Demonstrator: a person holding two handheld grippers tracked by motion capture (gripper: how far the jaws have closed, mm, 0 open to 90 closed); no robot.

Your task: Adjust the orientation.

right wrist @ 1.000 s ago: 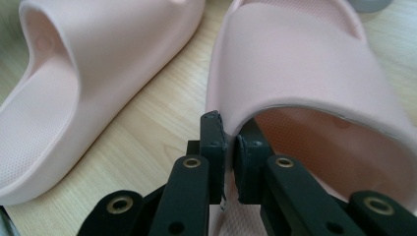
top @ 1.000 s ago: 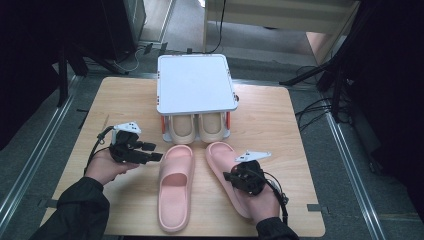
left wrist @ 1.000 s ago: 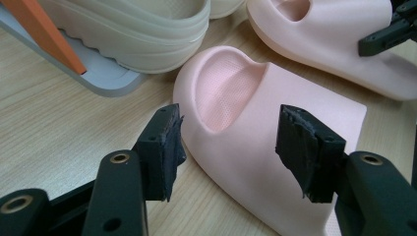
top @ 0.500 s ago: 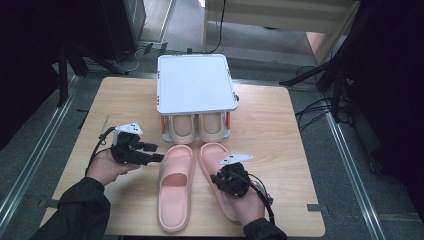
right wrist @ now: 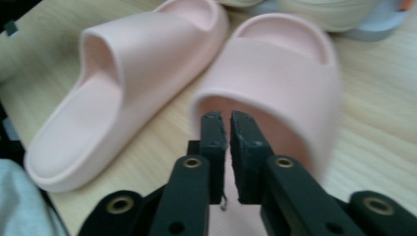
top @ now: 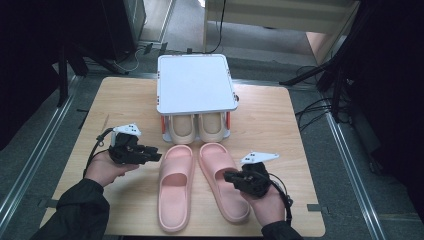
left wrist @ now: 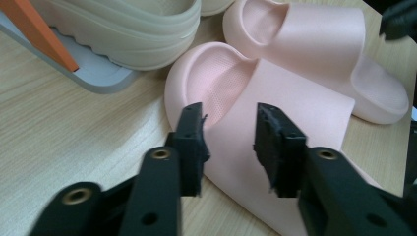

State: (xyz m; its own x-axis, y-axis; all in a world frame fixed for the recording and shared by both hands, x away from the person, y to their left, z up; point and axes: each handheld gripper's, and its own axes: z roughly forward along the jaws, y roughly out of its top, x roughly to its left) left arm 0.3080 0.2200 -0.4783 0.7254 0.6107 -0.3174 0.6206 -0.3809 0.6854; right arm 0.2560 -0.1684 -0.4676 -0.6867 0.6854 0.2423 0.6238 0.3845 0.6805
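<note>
From above, a pale wooden table (top: 280, 120) with rounded corners stands on a grey floor (top: 360, 165) crossed by metal rails and loose cables, with dark equipment at both sides and a light cabinet beyond. At the table's far middle sits a small rack (top: 196, 82) with a flat white top and orange posts; a cream pair of slippers (top: 197, 127) rests on its lower shelf. Two pink slippers lie side by side in front of it, toes toward the rack: the left slipper (top: 175, 192) and the right slipper (top: 222, 187). The left gripper (top: 152, 152), in a dark-sleeved hand, hovers just left of the left slipper; the right gripper (top: 227, 176) is at the right slipper's strap. In the left gripper view, the jaws have just been closing and stand apart, gripping nothing, above the smooth, matte foam strap of the left slipper (left wrist: 275, 103); its footbed is finely dimpled, and the cream slippers (left wrist: 123, 24) show a ribbed sole edge on the grey shelf. In the right gripper view, the jaws are nearly together, with a thin gap between their rough black pads, poised at the arched strap opening of the right slipper (right wrist: 285, 73); whether they pinch anything I cannot tell. The left slipper (right wrist: 123, 83) lies beside it, rounded and thick-soled, on grained wood.
</note>
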